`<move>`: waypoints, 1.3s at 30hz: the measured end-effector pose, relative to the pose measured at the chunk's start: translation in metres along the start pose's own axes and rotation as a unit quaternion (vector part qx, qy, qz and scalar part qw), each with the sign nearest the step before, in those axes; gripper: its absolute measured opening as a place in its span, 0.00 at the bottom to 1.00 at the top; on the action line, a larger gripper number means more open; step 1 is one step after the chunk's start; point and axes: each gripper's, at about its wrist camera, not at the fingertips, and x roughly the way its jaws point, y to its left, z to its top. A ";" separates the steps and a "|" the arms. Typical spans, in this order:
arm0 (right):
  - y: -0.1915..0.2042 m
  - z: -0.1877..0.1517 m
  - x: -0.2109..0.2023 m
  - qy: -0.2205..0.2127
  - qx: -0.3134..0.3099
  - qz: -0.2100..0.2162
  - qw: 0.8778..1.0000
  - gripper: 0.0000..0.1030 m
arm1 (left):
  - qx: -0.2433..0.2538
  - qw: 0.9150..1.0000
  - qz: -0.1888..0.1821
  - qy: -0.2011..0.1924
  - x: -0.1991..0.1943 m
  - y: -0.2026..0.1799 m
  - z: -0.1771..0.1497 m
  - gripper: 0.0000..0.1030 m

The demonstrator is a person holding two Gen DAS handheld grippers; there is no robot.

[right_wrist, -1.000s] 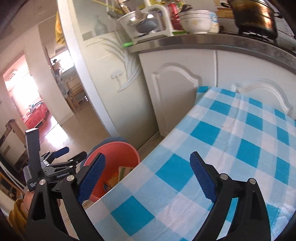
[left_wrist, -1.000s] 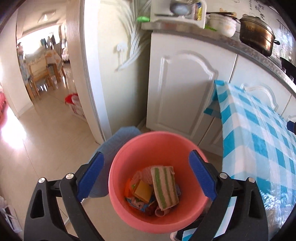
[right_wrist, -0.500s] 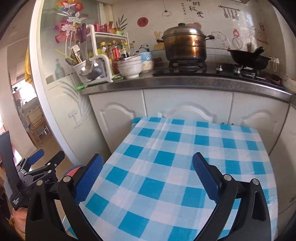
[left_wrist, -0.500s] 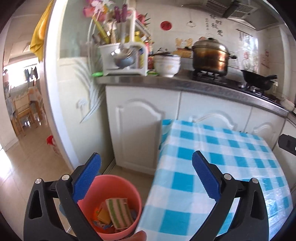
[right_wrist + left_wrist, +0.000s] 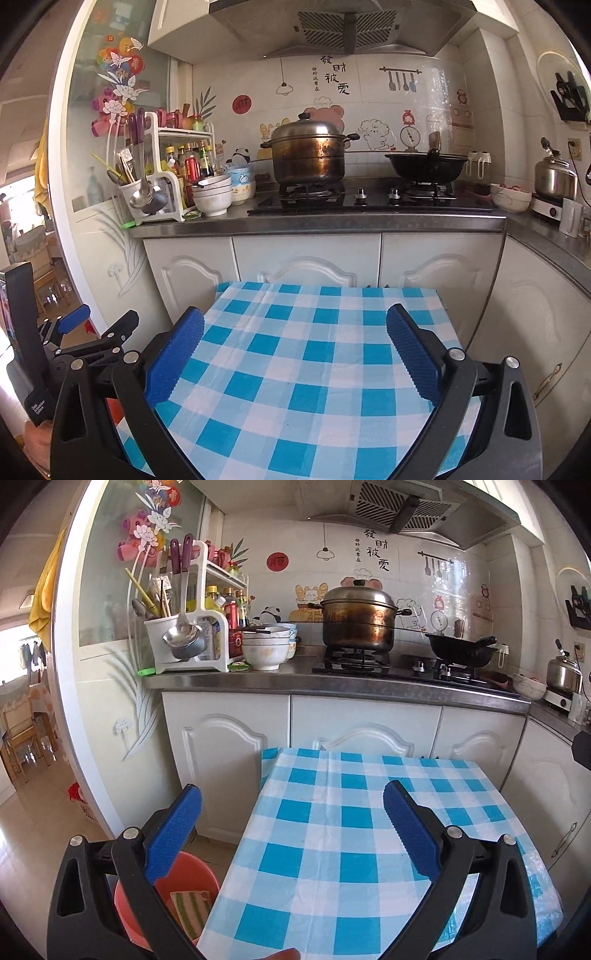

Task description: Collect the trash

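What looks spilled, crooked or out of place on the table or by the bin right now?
Nothing stands out. The checked tablecloth lies flat apart from a slight crease near its far edge. The pink bin stands upright on the floor at the table's left side, with trash inside it. Both grippers, left and right, are open and hold nothing.

We face a sunlit kitchen: white cabinets [image 5: 306,254] under a steel counter [image 5: 317,221], a decal-covered tiled wall [image 5: 369,99], a range hood [image 5: 347,29] above, and a blue-checked worktop [image 5: 317,354] in front.
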 end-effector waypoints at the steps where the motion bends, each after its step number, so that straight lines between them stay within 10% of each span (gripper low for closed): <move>1: -0.002 0.000 -0.003 -0.002 0.001 -0.003 1.000 0.95 | 0.001 1.000 -0.002 -0.003 -0.003 -0.003 0.001 0.96; 39: -0.069 -0.015 -0.024 -0.010 0.048 -0.061 0.997 0.95 | 0.021 0.998 -0.056 -0.015 -0.008 -0.066 0.007 0.96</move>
